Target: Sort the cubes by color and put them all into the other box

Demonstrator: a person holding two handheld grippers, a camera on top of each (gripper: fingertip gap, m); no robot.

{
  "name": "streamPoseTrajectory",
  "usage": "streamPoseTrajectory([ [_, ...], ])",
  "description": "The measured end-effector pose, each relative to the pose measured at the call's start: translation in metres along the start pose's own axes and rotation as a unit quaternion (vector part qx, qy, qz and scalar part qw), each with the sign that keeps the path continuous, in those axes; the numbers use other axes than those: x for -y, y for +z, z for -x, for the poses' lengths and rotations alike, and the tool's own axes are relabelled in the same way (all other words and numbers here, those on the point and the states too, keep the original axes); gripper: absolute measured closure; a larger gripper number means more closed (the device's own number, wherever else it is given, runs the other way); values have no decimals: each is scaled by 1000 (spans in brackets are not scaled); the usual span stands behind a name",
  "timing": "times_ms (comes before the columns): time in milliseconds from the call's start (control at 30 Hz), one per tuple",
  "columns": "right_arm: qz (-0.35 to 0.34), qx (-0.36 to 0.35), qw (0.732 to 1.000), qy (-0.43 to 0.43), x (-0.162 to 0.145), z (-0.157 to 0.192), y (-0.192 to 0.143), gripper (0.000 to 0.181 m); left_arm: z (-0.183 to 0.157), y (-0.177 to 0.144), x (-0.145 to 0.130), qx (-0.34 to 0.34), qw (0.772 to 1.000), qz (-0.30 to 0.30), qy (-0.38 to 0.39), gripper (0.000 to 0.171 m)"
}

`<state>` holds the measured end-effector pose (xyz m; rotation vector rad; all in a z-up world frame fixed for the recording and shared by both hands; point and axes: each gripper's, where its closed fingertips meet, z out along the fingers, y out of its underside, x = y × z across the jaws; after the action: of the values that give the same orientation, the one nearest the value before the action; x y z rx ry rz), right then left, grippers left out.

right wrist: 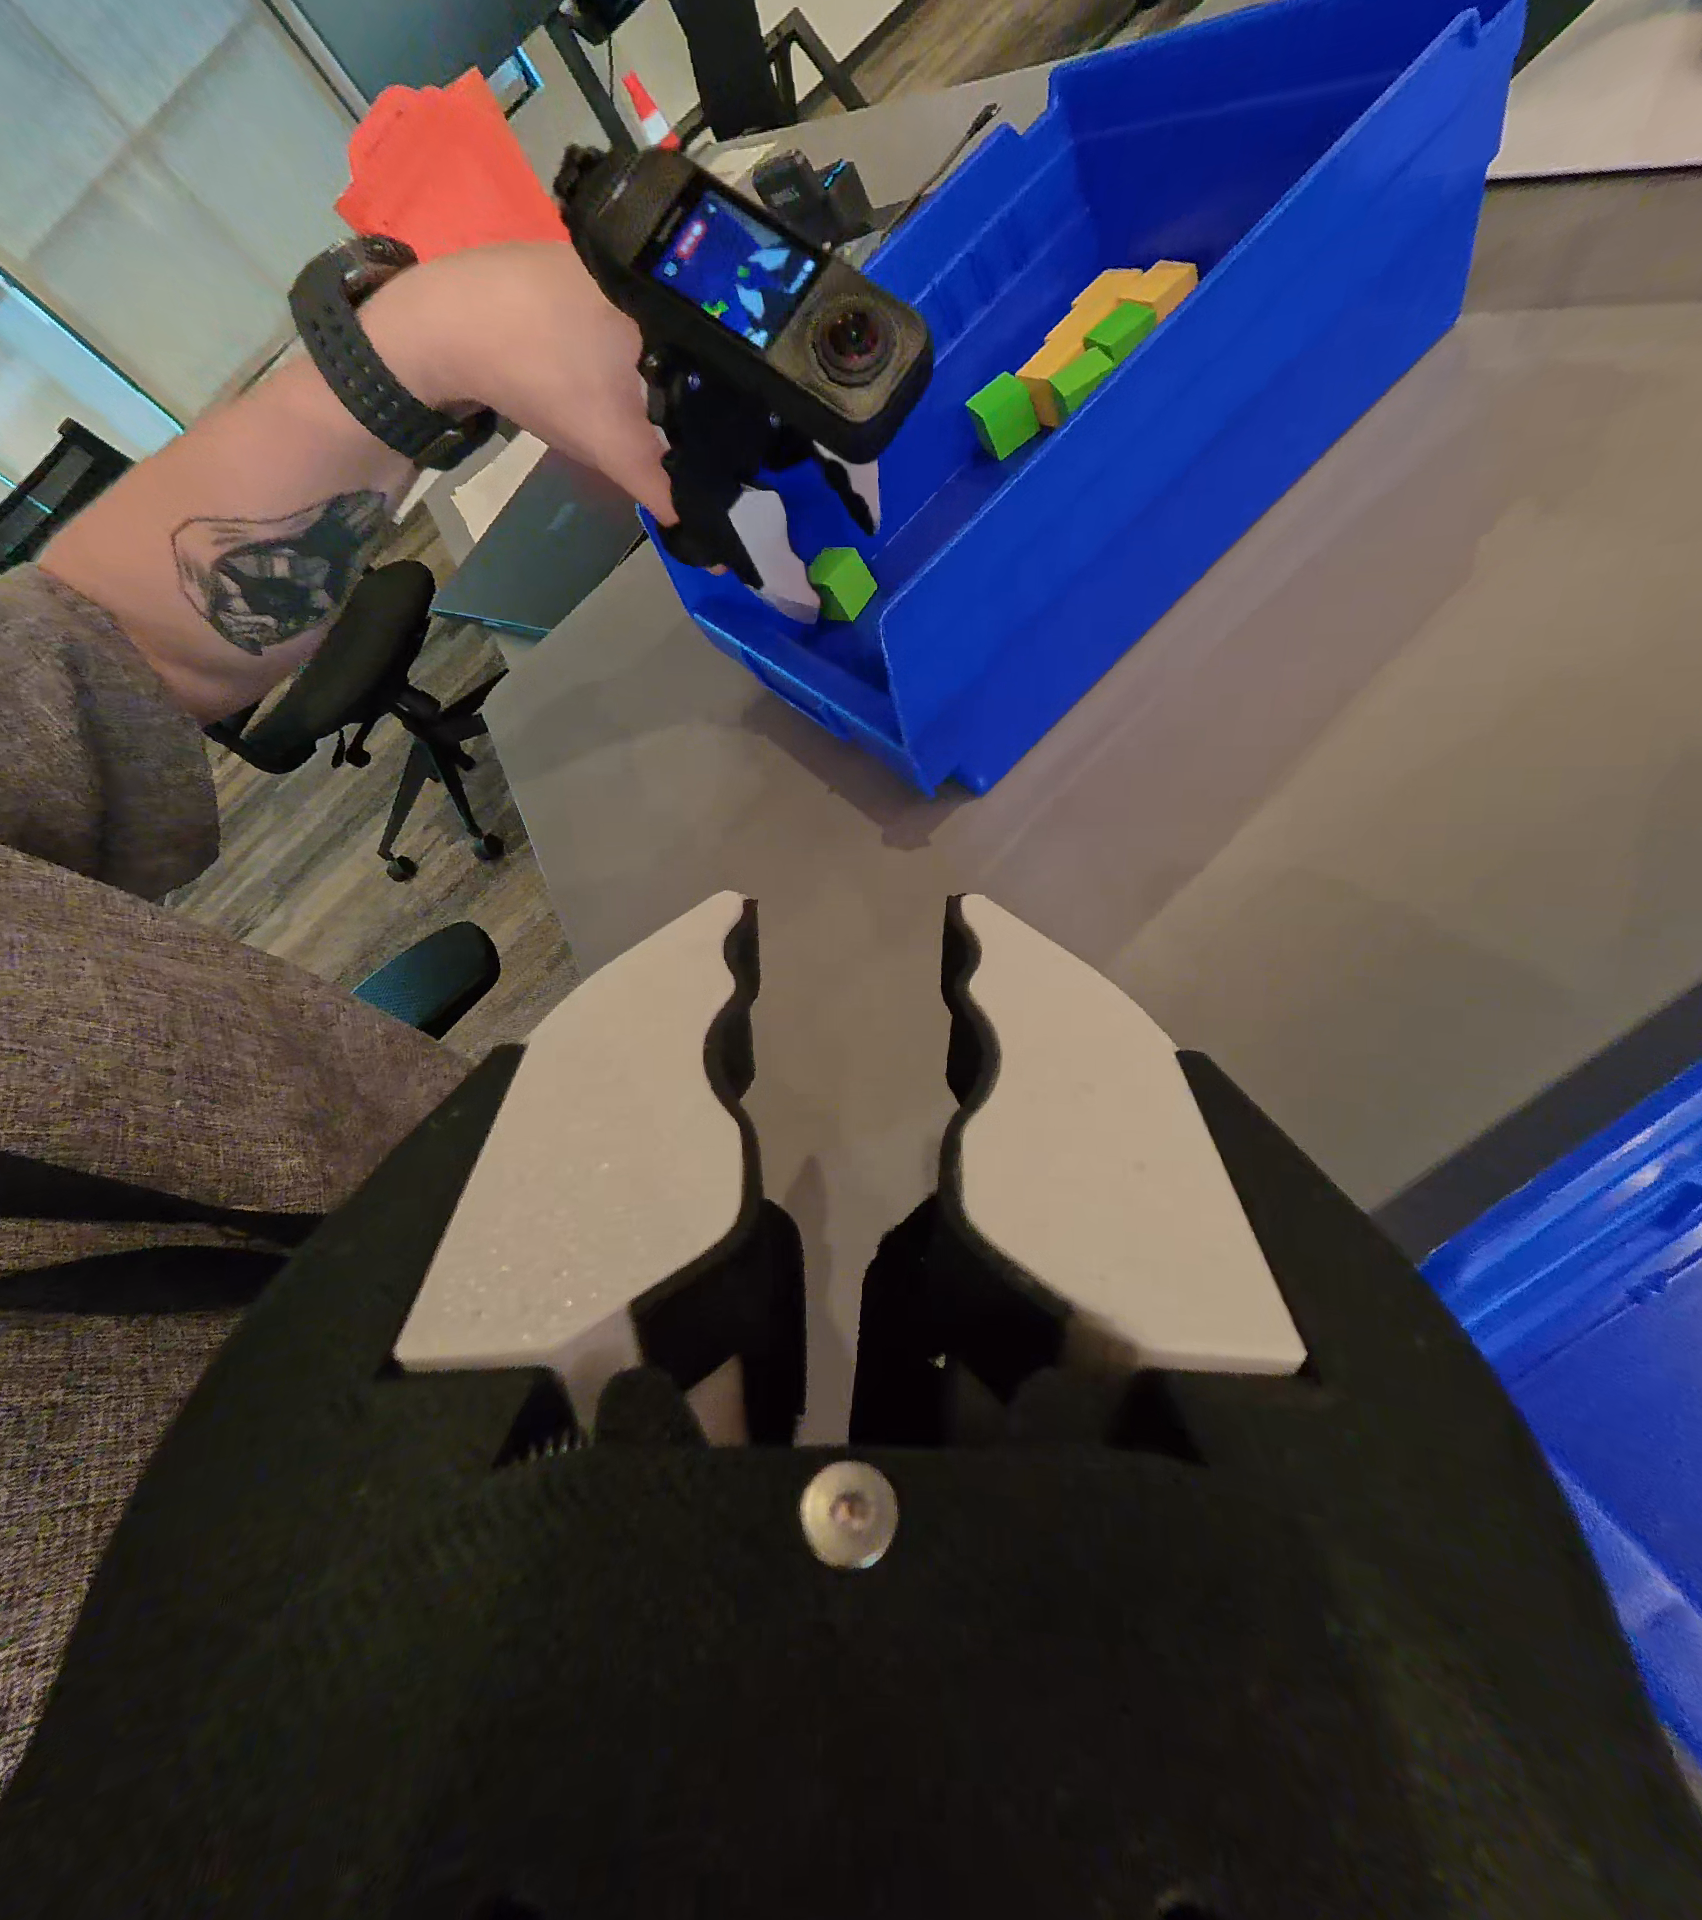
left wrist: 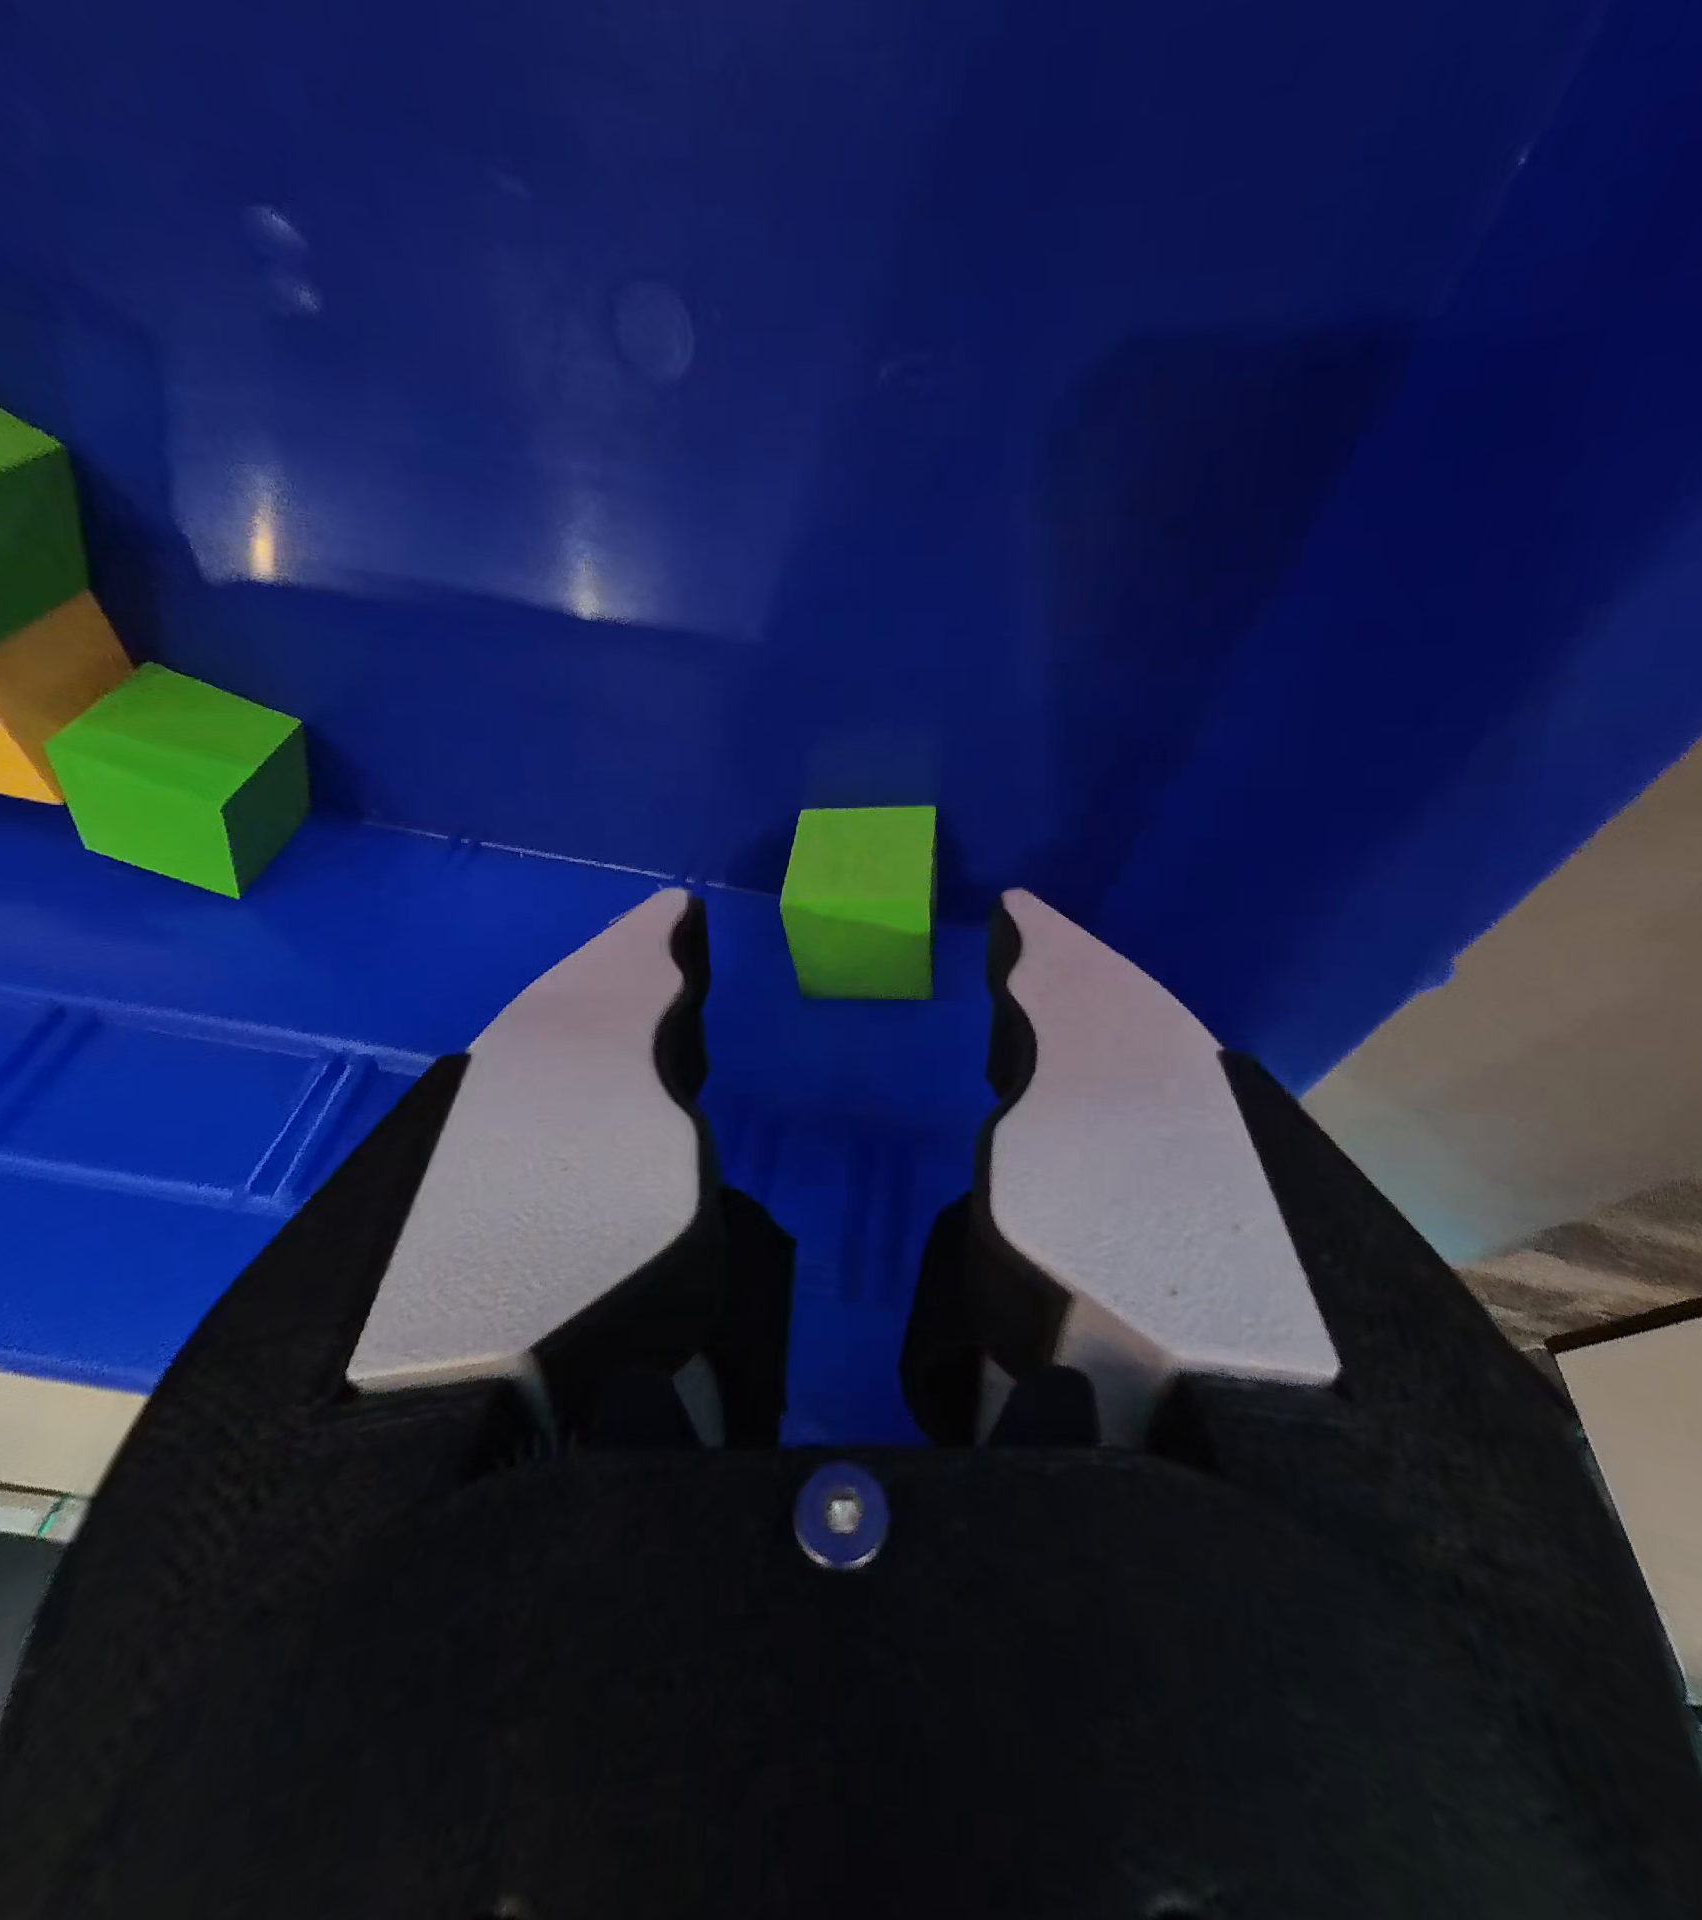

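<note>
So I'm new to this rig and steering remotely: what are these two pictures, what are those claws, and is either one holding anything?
Each claw is a hand-held two-finger gripper with a camera looking along its fingers. The left wrist view shows the left gripper open inside a blue bin, with a lone green cube just ahead of its fingertips, not gripped. More green and yellow cubes lie piled farther along the bin. The right wrist view shows the right gripper open and empty above a grey table, beside a second blue bin.
</note>
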<state>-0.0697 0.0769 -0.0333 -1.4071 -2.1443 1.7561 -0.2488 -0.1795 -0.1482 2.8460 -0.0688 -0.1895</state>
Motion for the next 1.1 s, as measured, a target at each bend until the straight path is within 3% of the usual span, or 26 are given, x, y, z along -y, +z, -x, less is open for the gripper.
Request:
streamPoseTrajectory([
  [167, 1, 1, 1000, -6, -1, 4, 0, 147, 0, 6, 0, 3, 1000, 17, -6, 141],
  [333, -2, -3, 1000, -9, -1, 5, -3, 148, 1, 6, 2, 7, 1000, 13, -4, 142],
  [433, -1, -6, 1000, -8, -2, 3, -4, 148, 11, -9, 13, 22, 998, -48, -33, 143],
  [533, 0, -1, 1000, -6, -3, 2, 0, 149, 17, -40, 28, 8, 985, -152, -84, 143],
  [667, 3, 2, 1000, -30, 2, 7, 11, 149, 10, -106, 53, -67, 920, -360, -143, 143],
  [833, -23, 10, 995, -92, 22, 18, 32, 147, -16, -174, 72, -143, 811, -545, -155, 143],
  [967, -67, -32, 960, -268, 51, 32, 48, 139, -46, -193, 86, -222, 765, -589, -137, 143],
  [1100, -67, -63, 894, -438, 67, 47, 67, 136, -71, -202, 98, -282, 748, -591, -111, 143],
])
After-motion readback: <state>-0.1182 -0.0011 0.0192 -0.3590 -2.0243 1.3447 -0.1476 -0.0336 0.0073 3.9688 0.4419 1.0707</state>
